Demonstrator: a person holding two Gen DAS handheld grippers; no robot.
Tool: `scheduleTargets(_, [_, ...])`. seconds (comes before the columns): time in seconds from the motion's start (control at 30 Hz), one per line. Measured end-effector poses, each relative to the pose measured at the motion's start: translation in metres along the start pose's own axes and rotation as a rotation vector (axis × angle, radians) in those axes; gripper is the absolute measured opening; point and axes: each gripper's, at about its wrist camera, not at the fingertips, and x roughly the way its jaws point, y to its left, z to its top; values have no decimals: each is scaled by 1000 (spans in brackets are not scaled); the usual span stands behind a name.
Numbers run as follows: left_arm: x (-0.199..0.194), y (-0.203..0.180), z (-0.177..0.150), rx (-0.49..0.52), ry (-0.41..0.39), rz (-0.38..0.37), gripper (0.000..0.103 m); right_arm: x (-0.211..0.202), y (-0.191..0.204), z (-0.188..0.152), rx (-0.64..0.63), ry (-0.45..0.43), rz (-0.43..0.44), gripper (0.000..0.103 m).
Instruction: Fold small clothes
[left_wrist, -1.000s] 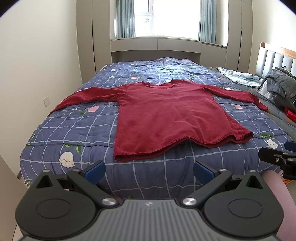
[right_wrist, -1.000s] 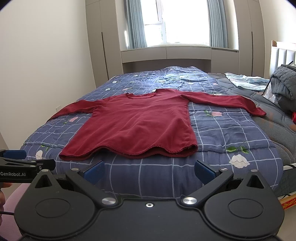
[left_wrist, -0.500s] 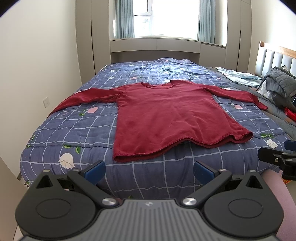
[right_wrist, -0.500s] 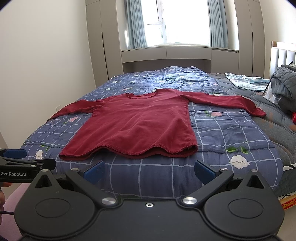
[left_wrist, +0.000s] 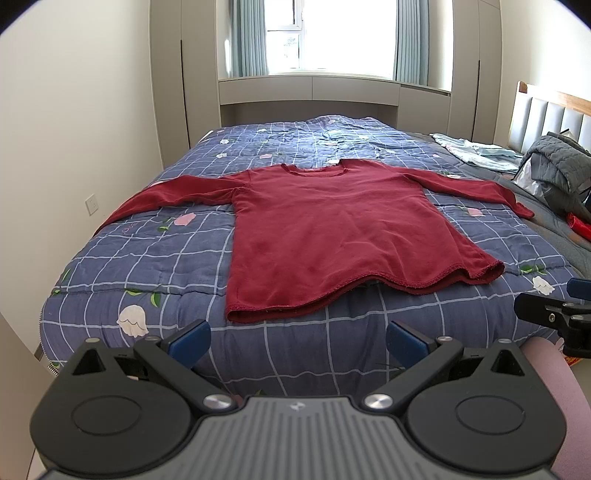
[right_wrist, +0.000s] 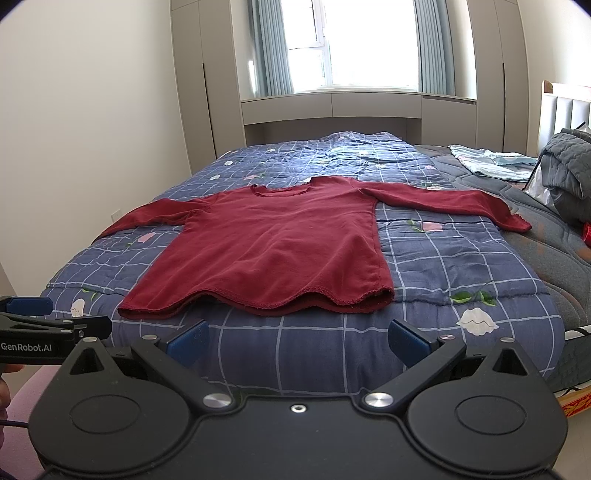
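A dark red long-sleeved knit shirt (left_wrist: 332, 236) lies flat, front up, in the middle of a bed covered by a blue checked quilt with flower prints (left_wrist: 155, 258). Its long axis runs from the wavy hem at the near edge of the bed to the round neckline, which points away toward the window. Both sleeves stretch out sideways, straight across the quilt. The left tongs (left_wrist: 297, 338) hang short of the bed's near edge, released, fingers spread wide, touching nothing. The right tongs (right_wrist: 297, 338) are likewise released and empty, just beside the left ones. A grey padded jacket (left_wrist: 557, 162) is heaped at the bed's right side.
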Motion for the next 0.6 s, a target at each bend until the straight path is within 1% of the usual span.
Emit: scheduleTargets(0.6, [0,-1,1,0,2,1,103,0,0,0,0,0,-1,103])
